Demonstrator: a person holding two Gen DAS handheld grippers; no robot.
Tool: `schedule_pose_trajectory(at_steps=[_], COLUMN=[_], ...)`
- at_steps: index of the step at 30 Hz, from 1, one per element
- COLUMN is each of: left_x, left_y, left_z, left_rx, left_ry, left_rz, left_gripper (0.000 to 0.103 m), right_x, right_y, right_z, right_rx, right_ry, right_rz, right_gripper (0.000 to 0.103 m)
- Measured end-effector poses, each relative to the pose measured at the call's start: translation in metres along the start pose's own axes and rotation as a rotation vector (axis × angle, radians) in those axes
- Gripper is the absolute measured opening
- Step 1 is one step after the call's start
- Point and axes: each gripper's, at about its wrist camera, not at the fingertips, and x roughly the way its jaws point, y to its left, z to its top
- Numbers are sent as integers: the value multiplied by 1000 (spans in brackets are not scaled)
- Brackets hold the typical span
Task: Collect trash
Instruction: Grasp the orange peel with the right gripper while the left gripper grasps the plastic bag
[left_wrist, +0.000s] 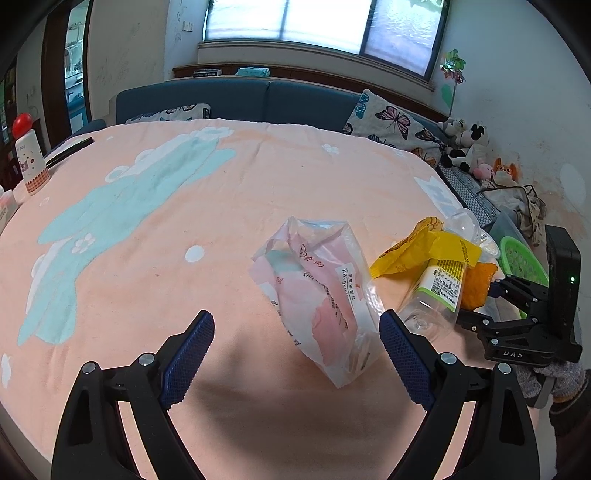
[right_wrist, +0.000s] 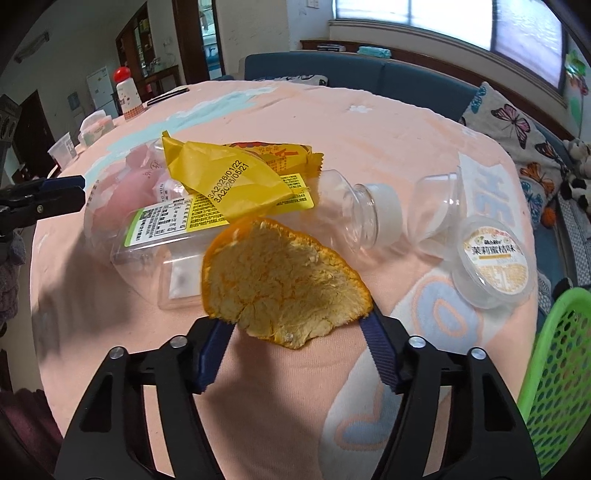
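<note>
My right gripper (right_wrist: 293, 321) is shut on a piece of orange peel (right_wrist: 280, 280), its pads pressing the peel's two edges just above the peach tablecloth (right_wrist: 369, 129). Behind the peel lie a clear plastic bottle (right_wrist: 177, 236) with a yellow-green label and a crumpled yellow wrapper (right_wrist: 229, 177). A sealed jelly cup (right_wrist: 495, 266) and an empty clear cup (right_wrist: 439, 206) sit to the right. My left gripper (left_wrist: 295, 319) stands open, low over the cloth. A pink and white plastic bag (left_wrist: 317, 295) lies ahead, close to its right finger (left_wrist: 402, 354) and untouched. The left wrist view shows the right gripper (left_wrist: 495, 290) holding the peel (left_wrist: 476, 288).
A green perforated basket (right_wrist: 557, 369) stands at the table's right edge. A white bottle with a red cap (left_wrist: 27, 155) and small containers sit at the far left. Behind the table are a blue sofa (left_wrist: 258, 99), a butterfly cushion (left_wrist: 391, 122) and plush toys (left_wrist: 465, 144).
</note>
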Motion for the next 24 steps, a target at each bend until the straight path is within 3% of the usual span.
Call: schedule_pose_trajectory(at_steps=[4,17,24], left_x=[1,32,59], left_y=[-1,0,6], left_z=[0,16,17], left_rx=[-5,-80,-150], left_ry=[1,64,136], left_rz=[-5,-27,-50], left_gripper=[87,80,62], right_x=[-6,-25,-34], right_y=[0,5,8], right_z=[-2,-15,-19], right_rx=[31,109,135], right_ry=[-11,-41,-53], right_rz=[-8,-16,-15], right_gripper=[57,53,53])
